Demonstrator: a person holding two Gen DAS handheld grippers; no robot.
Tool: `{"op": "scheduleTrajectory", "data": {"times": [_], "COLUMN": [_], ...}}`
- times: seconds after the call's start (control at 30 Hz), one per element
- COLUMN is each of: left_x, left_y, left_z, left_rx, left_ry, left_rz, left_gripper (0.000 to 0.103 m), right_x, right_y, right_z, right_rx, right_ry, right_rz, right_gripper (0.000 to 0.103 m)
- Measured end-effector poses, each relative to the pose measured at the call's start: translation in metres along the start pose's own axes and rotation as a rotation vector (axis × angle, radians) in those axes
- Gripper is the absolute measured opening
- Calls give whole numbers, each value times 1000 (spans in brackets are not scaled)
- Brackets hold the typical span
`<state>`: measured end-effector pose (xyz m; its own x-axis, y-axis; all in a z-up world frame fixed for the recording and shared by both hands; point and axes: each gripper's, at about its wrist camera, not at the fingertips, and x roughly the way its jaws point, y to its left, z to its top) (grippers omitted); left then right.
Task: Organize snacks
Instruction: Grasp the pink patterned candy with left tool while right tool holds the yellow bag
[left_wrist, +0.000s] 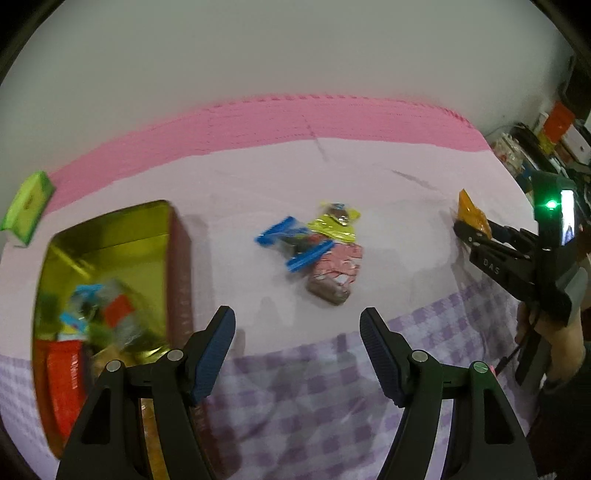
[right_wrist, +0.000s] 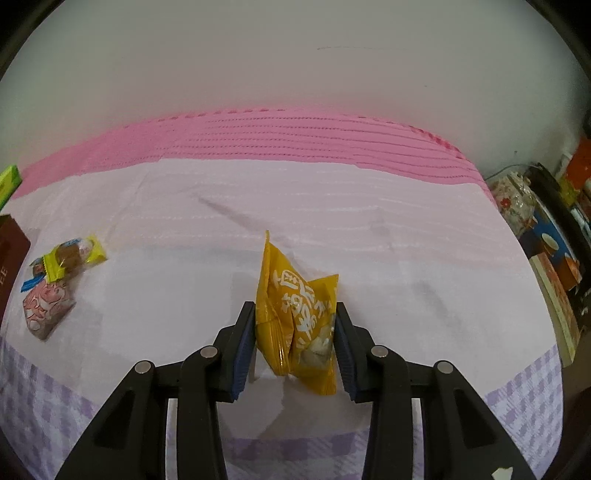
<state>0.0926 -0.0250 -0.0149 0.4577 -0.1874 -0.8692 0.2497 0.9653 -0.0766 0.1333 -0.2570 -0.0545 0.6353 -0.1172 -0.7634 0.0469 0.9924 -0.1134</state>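
Gripping: right gripper (right_wrist: 295, 328) is clenched on the orange snack packet (right_wrist: 299, 314), pads pressing both its sides, packet upright.
Left gripper (left_wrist: 297, 350): fingers spread wide, nothing between them, near the tin.
Gold tin (left_wrist: 110, 236): left, open, blurred snacks inside.
Loose pile: blue packet (left_wrist: 293, 242), yellow packet (left_wrist: 334, 221), pink packet (left_wrist: 334, 275) touching on the pale cloth (left_wrist: 388, 206), centre.

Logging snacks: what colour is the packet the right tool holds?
Orange-yellow packet with white lettering; clearest in right wrist view.
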Motion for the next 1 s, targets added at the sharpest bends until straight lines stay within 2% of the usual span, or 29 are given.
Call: {"op": "scheduleTrajectory", "data": {"times": [0.2,0.4,0.67,0.73,0.83,1.0], "left_x": [28,51,67,68,67,59], "left_y": [-13,-20,-23,-25,-28,-29], "left_z": [14,23,35,37,34,19], "left_rx": [3,23,22,33,54,73], "left_ry": [49,78,84,80,77,75], "left_rz": [-39,-58,-52,-35,-21,-17], "left_gripper": [70,60,55,44,34,32], "right_x": [-2,-2,0,0,1,0], "right_y": [-4,-6,-9,-10,-10,-10], "right_z": [-6,-6,-6,-6,-6,-6], "right_rx": [23,38,46,47,48,47], "right_ry": [-11,-7,-5,-5,-5,-5], "right_rz": [25,44,53,54,54,54], "right_gripper": [37,38,40,40,40,40]}}
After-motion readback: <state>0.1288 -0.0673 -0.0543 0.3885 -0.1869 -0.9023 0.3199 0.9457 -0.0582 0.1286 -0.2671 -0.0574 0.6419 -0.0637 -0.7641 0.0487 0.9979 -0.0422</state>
